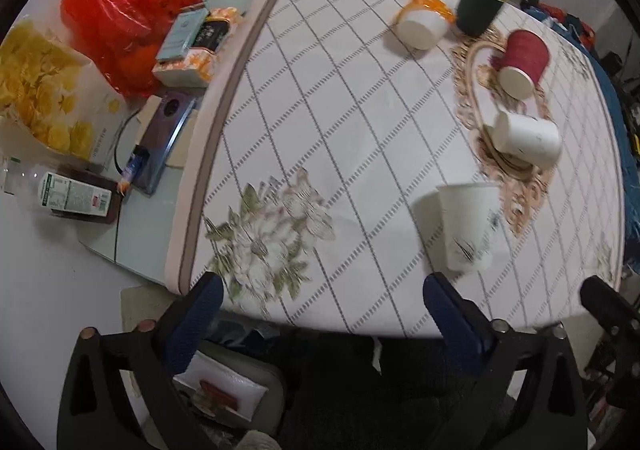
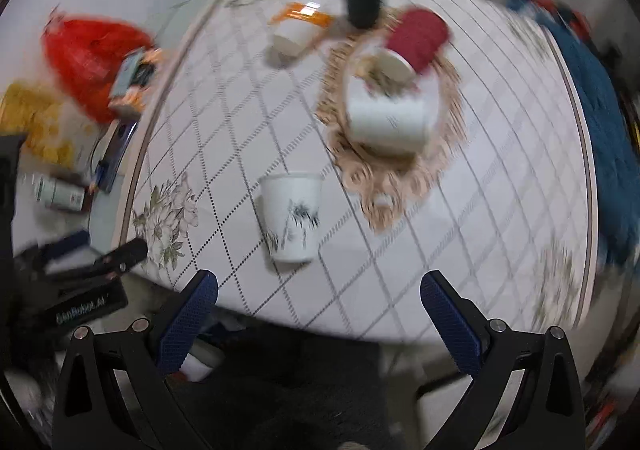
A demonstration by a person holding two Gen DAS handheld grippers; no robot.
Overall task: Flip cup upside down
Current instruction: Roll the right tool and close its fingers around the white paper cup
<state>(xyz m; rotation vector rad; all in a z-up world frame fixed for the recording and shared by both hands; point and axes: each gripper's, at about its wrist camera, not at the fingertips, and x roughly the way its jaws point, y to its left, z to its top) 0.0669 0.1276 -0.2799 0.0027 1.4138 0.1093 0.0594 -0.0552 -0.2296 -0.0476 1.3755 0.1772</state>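
A white paper cup with a dark bamboo print [image 1: 470, 226] stands upright, rim up, near the front edge of the round table [image 1: 320, 110]; it also shows in the right wrist view [image 2: 291, 216]. My left gripper [image 1: 322, 288] is open and empty at the table's front edge, the cup just beyond its right finger. My right gripper [image 2: 318, 286] is open and empty, with the cup just beyond the gap between its fingers. The left gripper also shows at the left of the right wrist view [image 2: 100, 254].
Farther back are a white cup [image 1: 526, 138] and a red cup [image 1: 522, 64] lying on their sides on a lace doily [image 1: 468, 90], an orange-rimmed white cup [image 1: 424, 20] on its side and an upright dark green cup [image 1: 480, 4]. A red bag [image 1: 120, 22] and boxes sit left.
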